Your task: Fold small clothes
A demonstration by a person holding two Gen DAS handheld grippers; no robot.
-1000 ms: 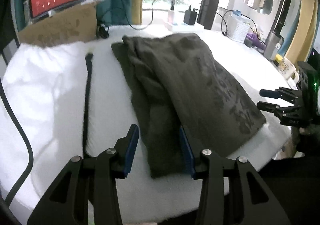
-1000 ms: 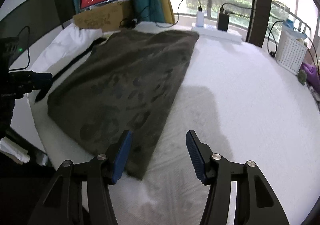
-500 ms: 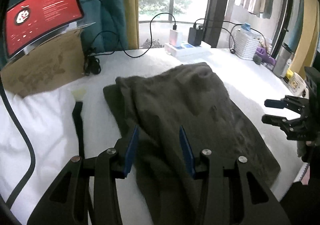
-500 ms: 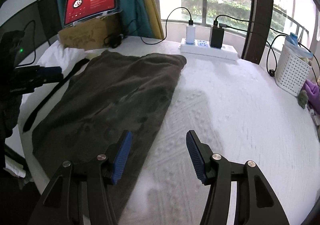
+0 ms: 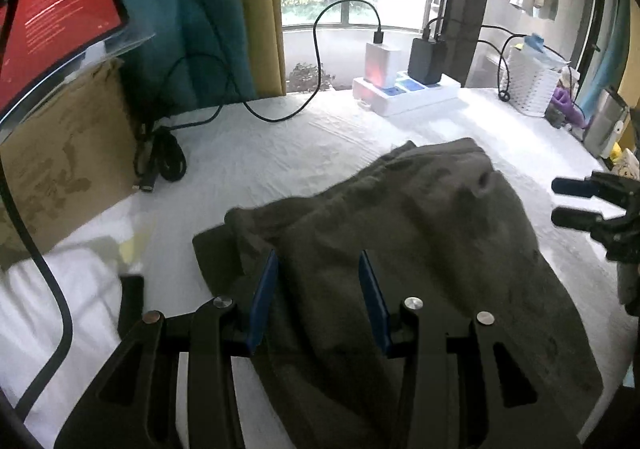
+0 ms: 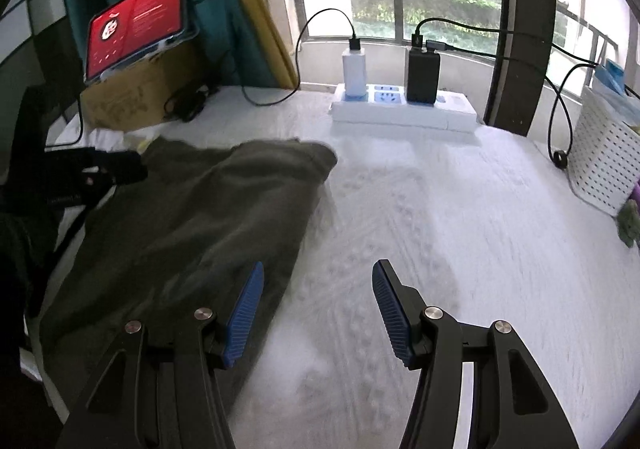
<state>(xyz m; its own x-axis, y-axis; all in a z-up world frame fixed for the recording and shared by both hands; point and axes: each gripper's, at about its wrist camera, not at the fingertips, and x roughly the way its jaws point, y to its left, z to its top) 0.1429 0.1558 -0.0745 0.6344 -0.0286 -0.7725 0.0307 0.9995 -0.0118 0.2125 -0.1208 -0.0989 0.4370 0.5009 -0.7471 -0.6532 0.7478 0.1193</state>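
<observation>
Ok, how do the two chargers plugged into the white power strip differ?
The white charger stands on the left of the power strip; the black charger is to its right and looks bulkier. One black cable feeds the white charger, while two run into the black one. Both stand upright and are plugged in.

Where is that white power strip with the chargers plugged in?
The white power strip lies at the far edge of the white bed, below the window, right of the cardboard box and beyond the dark garment.
</observation>
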